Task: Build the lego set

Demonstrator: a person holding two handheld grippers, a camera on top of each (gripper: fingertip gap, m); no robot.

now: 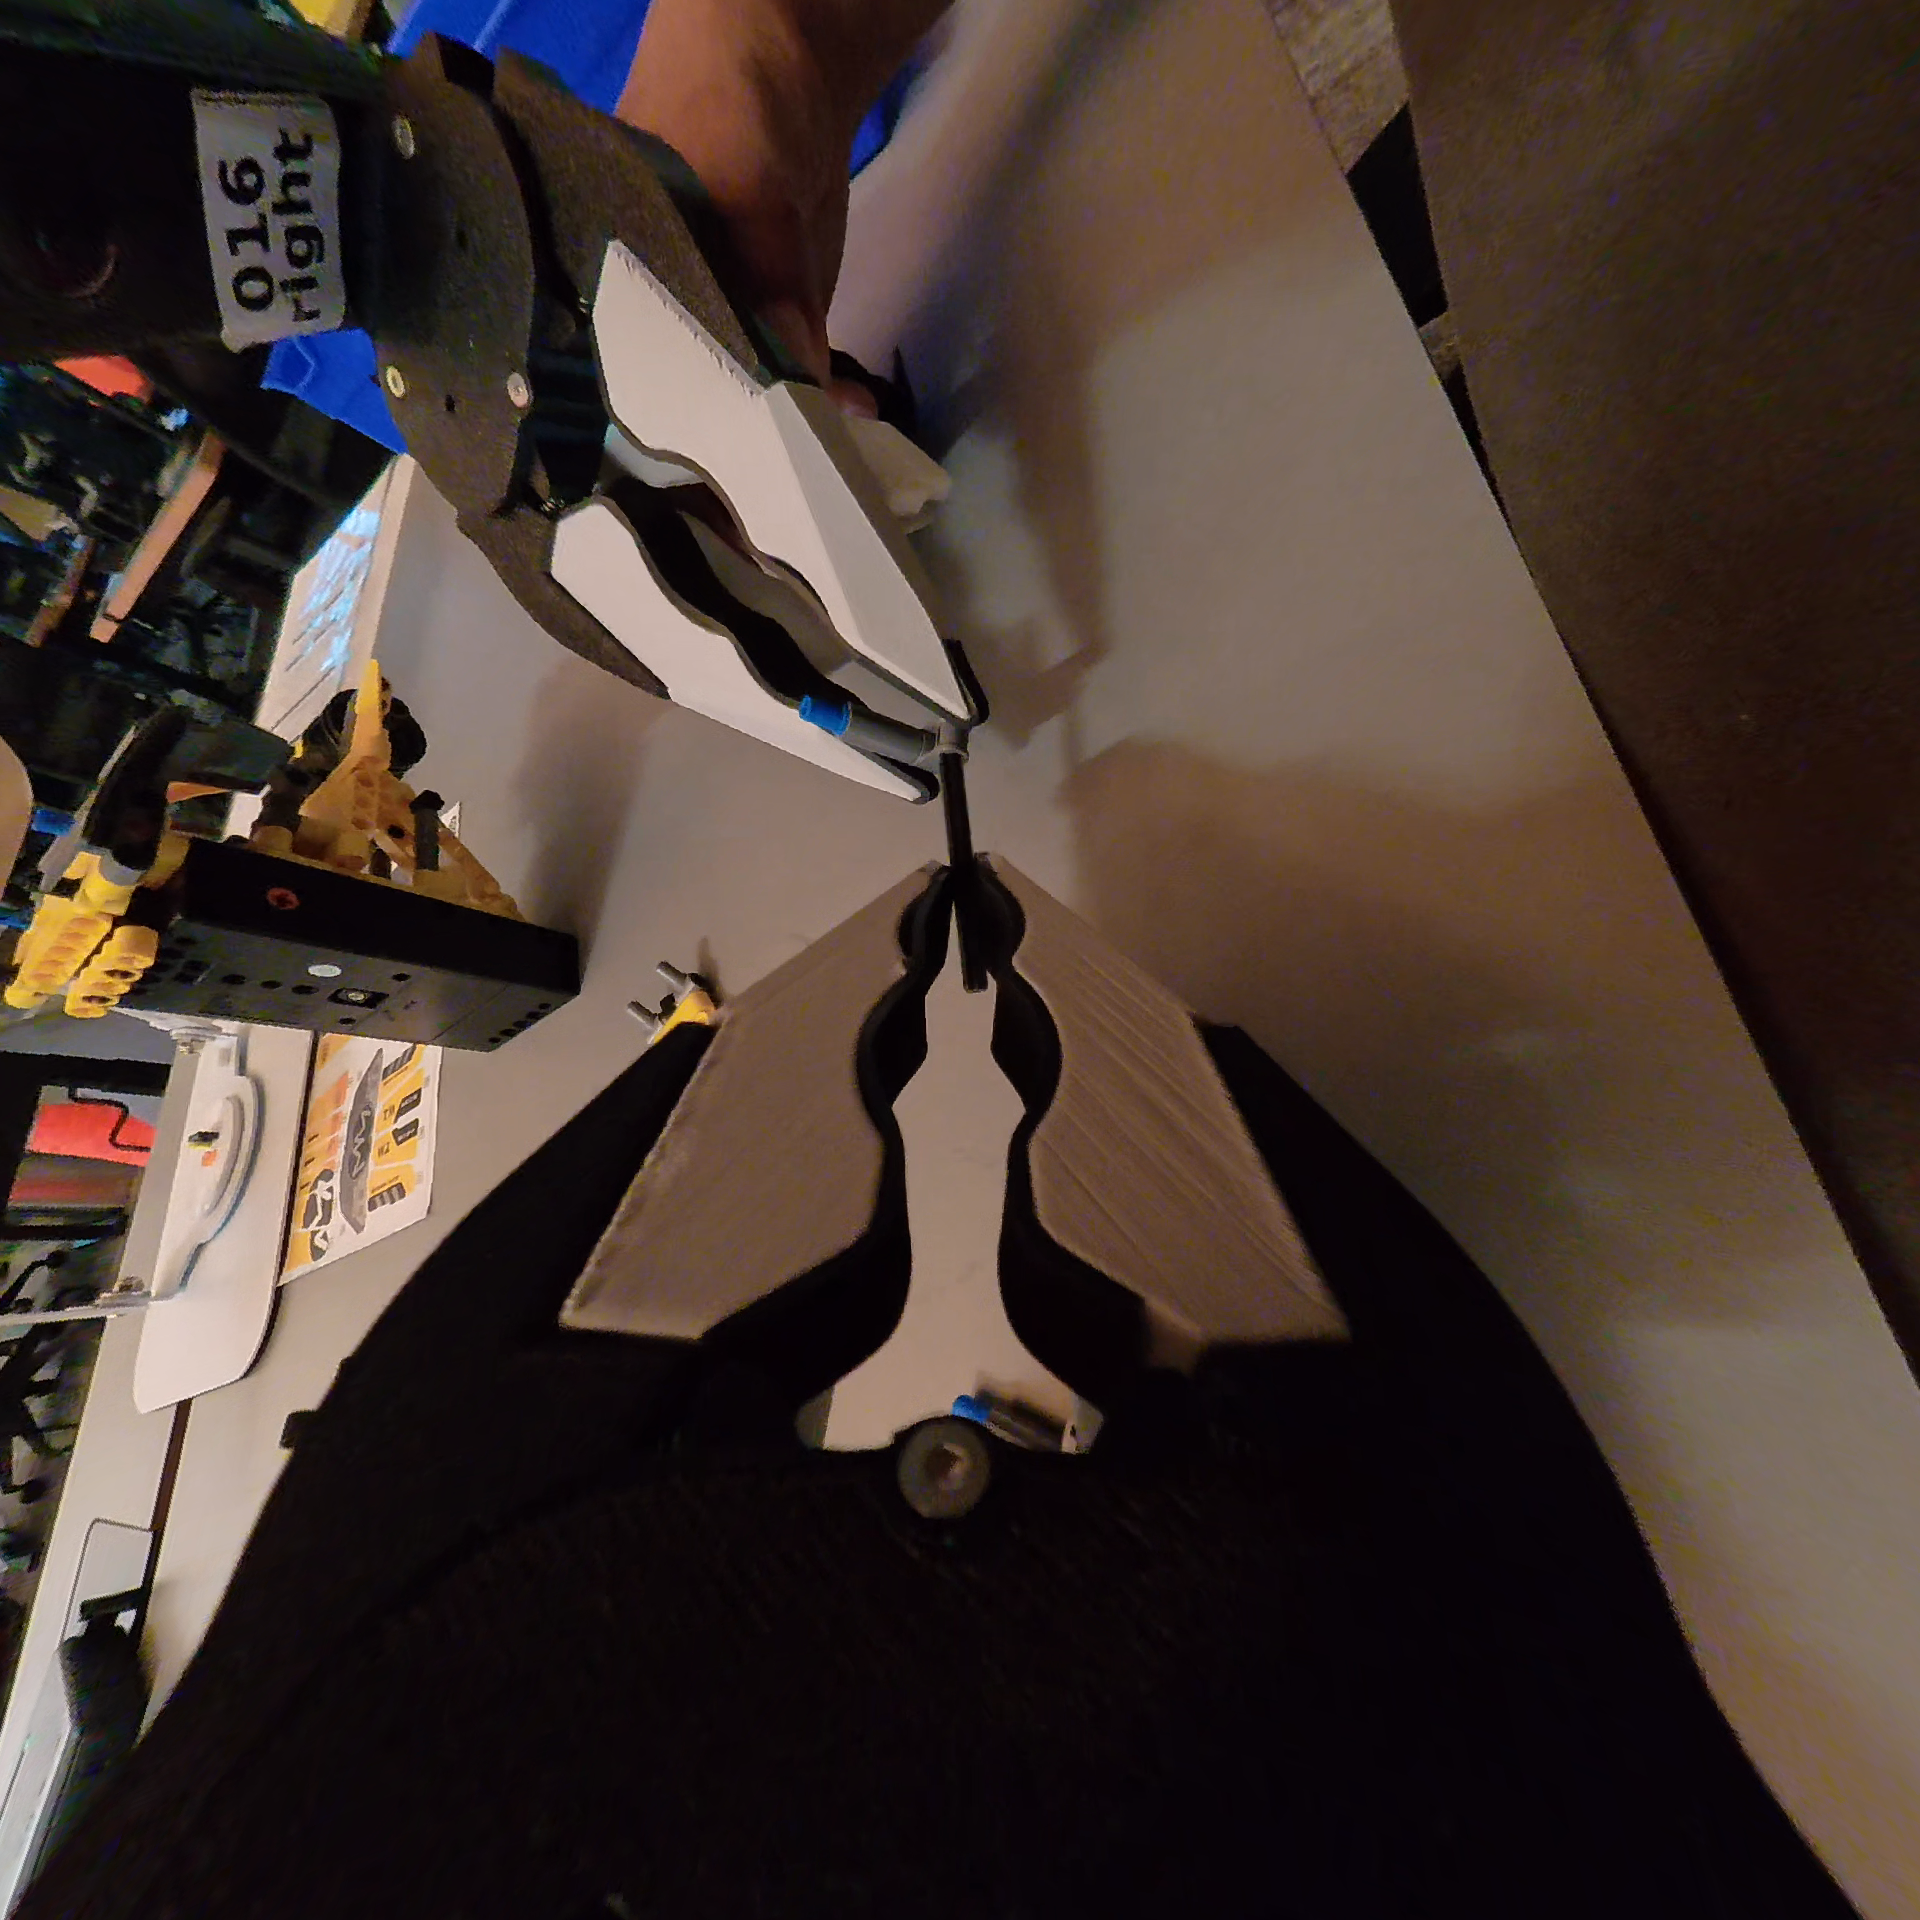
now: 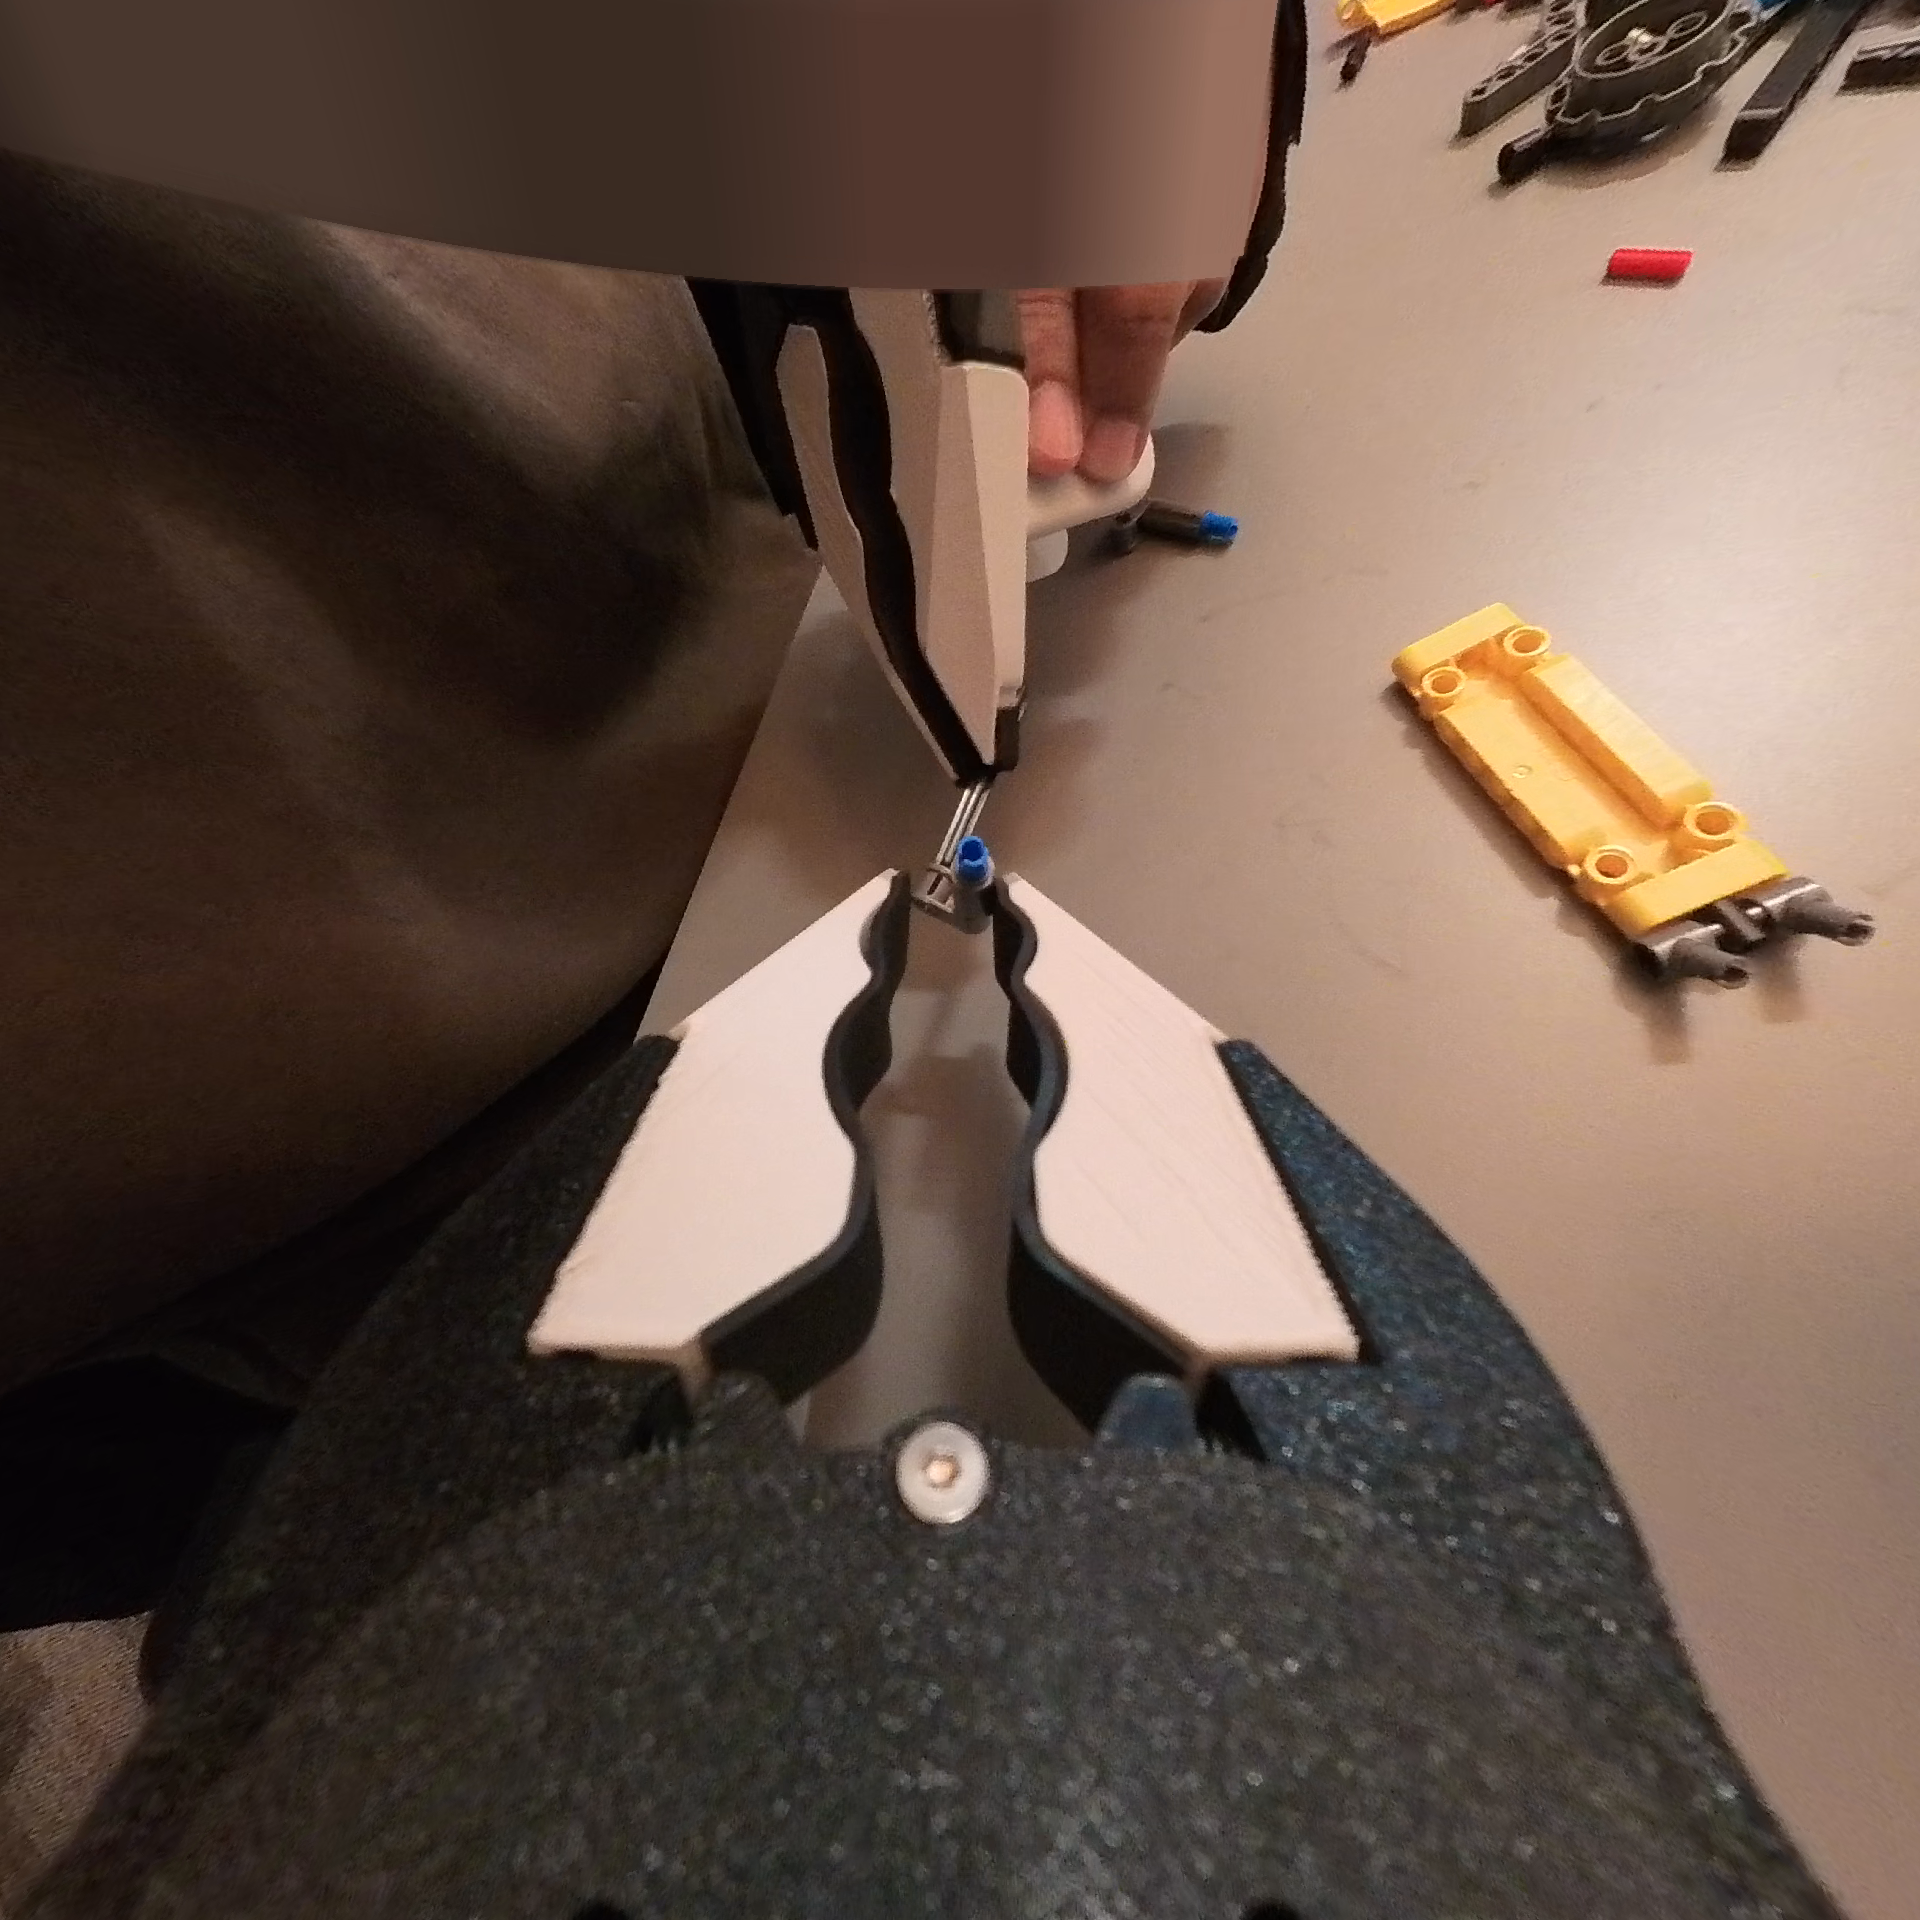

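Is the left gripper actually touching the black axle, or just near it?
Touching. In the left wrist view the left gripper has its fingertips shut on the black axle, which runs up into the grey connector pinched by the right gripper.

Smooth grey tabletop (image 2: 1351, 436) w/ flat yellow plastic plate w/ grey pins at one end (image 2: 1590, 774), small red plastic piece (image 2: 1649, 264), short black pin w/ blue tip (image 2: 1184, 523), printed sticker sheet (image 1: 358, 1158), black/yellow brick model (image 1: 260, 914).
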